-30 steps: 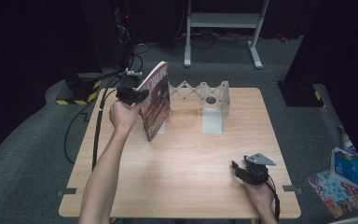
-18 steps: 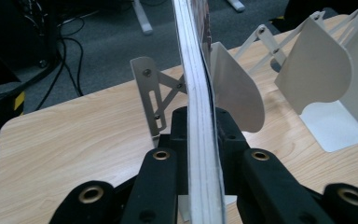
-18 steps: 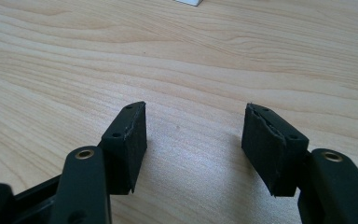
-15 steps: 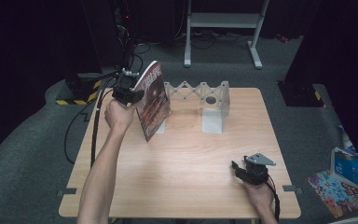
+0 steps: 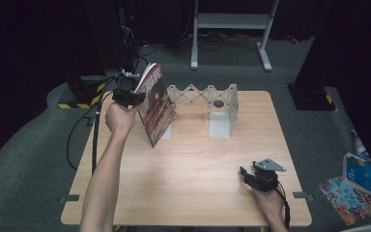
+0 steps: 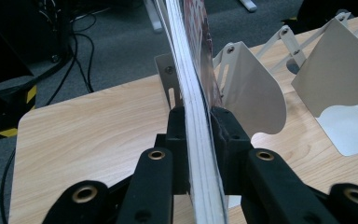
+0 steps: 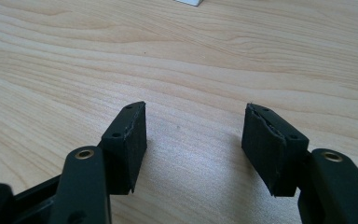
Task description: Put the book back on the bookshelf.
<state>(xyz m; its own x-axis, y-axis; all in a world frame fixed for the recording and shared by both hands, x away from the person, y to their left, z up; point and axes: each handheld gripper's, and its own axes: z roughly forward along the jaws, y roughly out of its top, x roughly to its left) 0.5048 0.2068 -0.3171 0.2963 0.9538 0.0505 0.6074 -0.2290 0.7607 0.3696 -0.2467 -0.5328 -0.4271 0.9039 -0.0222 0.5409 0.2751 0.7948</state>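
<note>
A light wooden table point(image 5: 183, 164) stands on grey carpet in a dark room, with black cables on the floor behind it and a white metal frame point(image 5: 232, 24) further back. A blue box point(image 5: 360, 171) and a patterned sheet point(image 5: 350, 198) lie on the carpet to the right of the table.

The left gripper point(image 5: 134, 98) is raised over the rear left part of the table. Its 2 jaws are closed on the page edge of a magazine point(image 5: 155, 104) with a dark red cover. In the left gripper view, the jaws of the left gripper point(image 6: 199, 140) press against both sides of the stack of white pages, and the magazine point(image 6: 191, 70) runs up and away between them. In the high view the magazine is held on edge and tilted, with its lower corner close to the table surface.

A white expandable book rack point(image 5: 212, 104) stands at the rear centre of the table, just beside the magazine. Its curved dividers point(image 6: 256, 93) are visible just right of the magazine in the left gripper view.

The right gripper point(image 5: 251, 176) rests low over the front right part of the table, well apart from the magazine. In the right gripper view, the jaws of the right gripper point(image 7: 193, 140) are spread wide, with bare wood between them.
</note>
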